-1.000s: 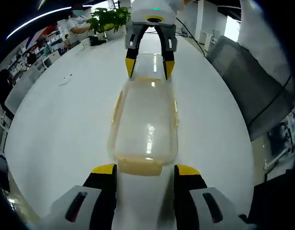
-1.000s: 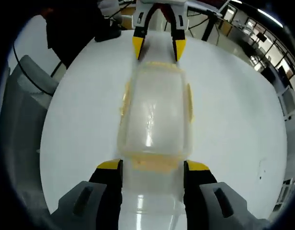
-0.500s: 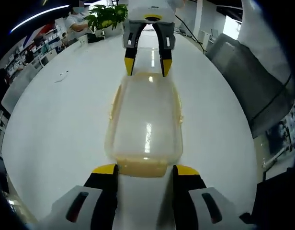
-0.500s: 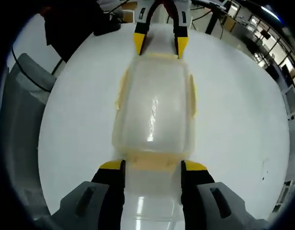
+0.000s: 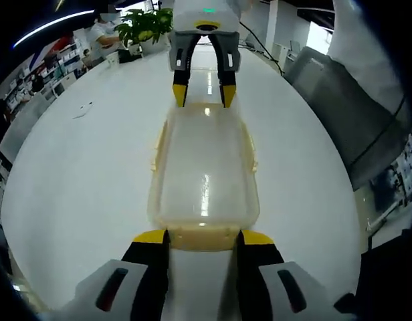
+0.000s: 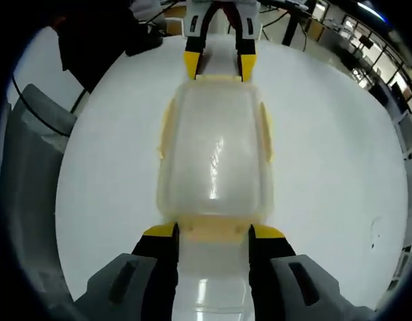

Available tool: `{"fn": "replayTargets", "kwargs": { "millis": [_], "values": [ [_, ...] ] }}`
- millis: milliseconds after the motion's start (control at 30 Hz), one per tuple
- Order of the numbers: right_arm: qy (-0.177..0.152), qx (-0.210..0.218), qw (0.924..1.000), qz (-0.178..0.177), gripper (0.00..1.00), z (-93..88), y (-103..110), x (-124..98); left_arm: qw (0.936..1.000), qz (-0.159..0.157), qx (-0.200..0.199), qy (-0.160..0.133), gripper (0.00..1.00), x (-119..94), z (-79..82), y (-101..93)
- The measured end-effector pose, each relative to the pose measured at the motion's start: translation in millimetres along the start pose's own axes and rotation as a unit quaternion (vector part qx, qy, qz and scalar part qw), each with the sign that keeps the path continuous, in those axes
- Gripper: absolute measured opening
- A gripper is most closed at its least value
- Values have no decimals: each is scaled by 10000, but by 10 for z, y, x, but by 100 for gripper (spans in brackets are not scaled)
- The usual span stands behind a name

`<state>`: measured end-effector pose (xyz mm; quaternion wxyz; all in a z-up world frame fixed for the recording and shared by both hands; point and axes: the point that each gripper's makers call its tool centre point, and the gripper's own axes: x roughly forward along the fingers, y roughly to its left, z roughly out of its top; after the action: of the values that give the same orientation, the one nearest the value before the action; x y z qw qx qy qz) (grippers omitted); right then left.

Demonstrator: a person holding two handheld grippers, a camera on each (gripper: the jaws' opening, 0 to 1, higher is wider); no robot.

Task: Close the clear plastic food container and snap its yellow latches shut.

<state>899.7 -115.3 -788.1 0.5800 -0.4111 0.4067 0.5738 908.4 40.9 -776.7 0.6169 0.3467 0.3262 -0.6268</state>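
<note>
A clear plastic food container (image 5: 202,167) lies lengthwise on the white table (image 5: 79,187) with its lid on. Yellow latches sit at its long sides (image 5: 157,144) and at its short ends (image 5: 201,235). My left gripper (image 5: 204,237) is open at the near short end, its jaws flanking that end latch. At the far end, my right gripper (image 5: 204,97) faces it, open. In the right gripper view the container (image 6: 216,147) runs from my right gripper (image 6: 214,233), whose jaws flank an end latch (image 6: 215,227), to the left gripper (image 6: 219,69).
A grey chair (image 5: 346,107) stands beside the table; it also shows in the right gripper view (image 6: 25,154). A potted plant (image 5: 149,27) and a small pale object (image 5: 82,110) sit farther down the table. Bare tabletop lies on both long sides of the container.
Both grippers have drawn in toward the container's short ends, and each pair of jaws has narrowed slightly around its end latch. The container stays on the table.
</note>
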Motion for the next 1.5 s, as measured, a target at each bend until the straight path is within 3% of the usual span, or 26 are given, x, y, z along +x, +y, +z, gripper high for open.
{"fn": "replayTargets", "kwargs": {
  "millis": [333, 467, 667, 867, 1067, 1500],
  "values": [
    [5, -111, 9999, -22, 36, 32, 32, -54, 9998, -25, -91, 152, 33, 7, 12, -53],
    [-50, -172, 9998, -17, 36, 68, 17, -115, 9997, -7, -156, 162, 33, -115, 69, -95],
    [-212, -239, 9995, -50, 36, 137, 14, -370, 9996, 115, -199, 147, 33, -408, 281, -125],
    [-346, -313, 9989, -92, 36, 118, 41, -724, 9995, 221, -204, 136, 33, -626, 609, -177],
    [-419, -338, 9985, -90, 36, -103, 135, -1043, 9994, 288, -149, 146, 33, -621, 978, -245],
    [-406, -234, 9988, -137, 36, -720, 273, -1407, 9995, 299, 5, 103, 33, -380, 1655, -290]
  ]
}}
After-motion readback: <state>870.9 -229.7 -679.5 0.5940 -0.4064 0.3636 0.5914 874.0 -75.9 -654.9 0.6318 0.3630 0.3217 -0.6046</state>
